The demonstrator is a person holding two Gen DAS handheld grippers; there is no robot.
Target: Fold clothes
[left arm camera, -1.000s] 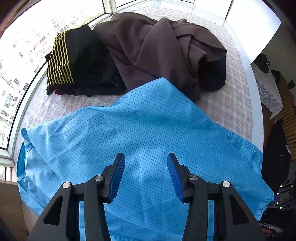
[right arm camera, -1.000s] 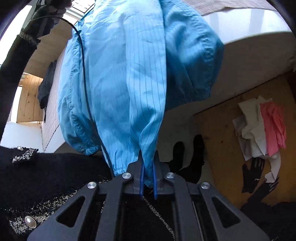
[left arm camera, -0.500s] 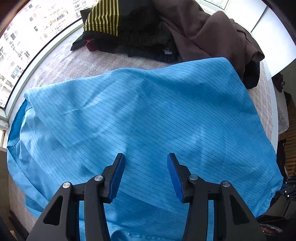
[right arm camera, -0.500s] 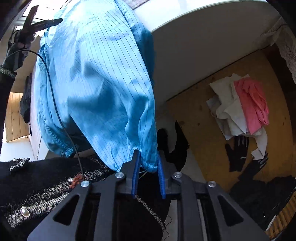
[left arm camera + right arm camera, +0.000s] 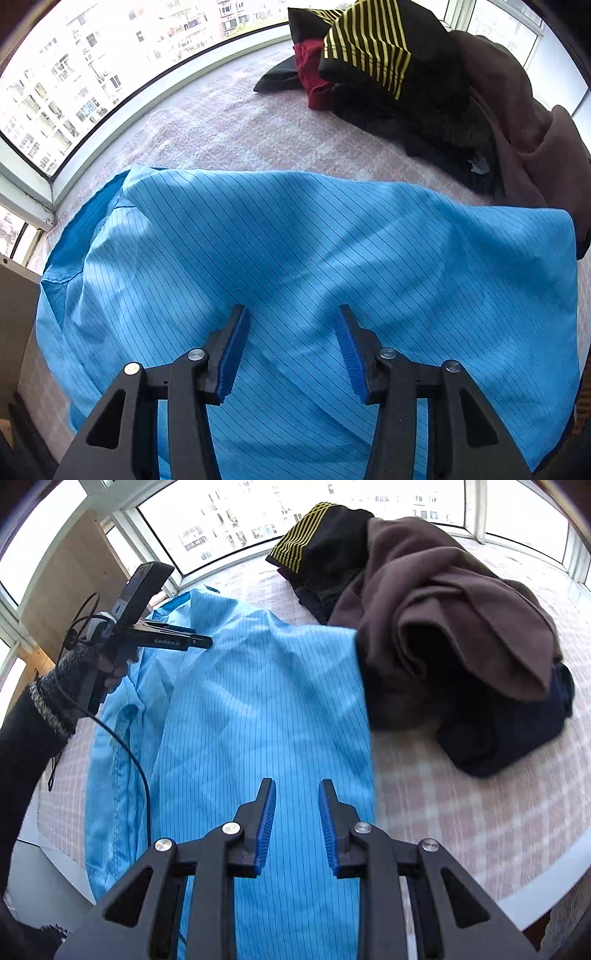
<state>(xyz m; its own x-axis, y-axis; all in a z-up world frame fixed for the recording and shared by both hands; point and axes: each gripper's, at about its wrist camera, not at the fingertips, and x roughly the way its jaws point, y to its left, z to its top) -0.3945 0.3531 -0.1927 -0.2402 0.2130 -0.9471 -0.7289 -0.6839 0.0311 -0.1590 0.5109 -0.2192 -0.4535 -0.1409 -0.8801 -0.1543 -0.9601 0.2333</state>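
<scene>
A light blue pinstriped garment [image 5: 314, 258] lies spread flat on the pink checked table [image 5: 229, 122]. My left gripper [image 5: 291, 347] hovers open just above its near part, nothing between the blue pads. In the right wrist view the same blue garment [image 5: 266, 701] runs away from me, and my right gripper [image 5: 297, 823] is open over its near end, holding nothing. The left gripper [image 5: 199, 641] shows there too, held by a hand in a dark sleeve at the garment's far left corner.
A pile of unfolded clothes sits at the table's far side: a brown garment [image 5: 443, 609], a black one with yellow stripes [image 5: 373, 48], a red piece [image 5: 310, 74] and dark fabric [image 5: 509, 731]. Windows [image 5: 74, 85] ring the table. A black cable [image 5: 136, 764] hangs over the garment's left edge.
The right gripper, earlier shut on the blue sleeve hanging below the table edge, has swung up over the table and opened, letting go. The left gripper shifted left over the garment.
</scene>
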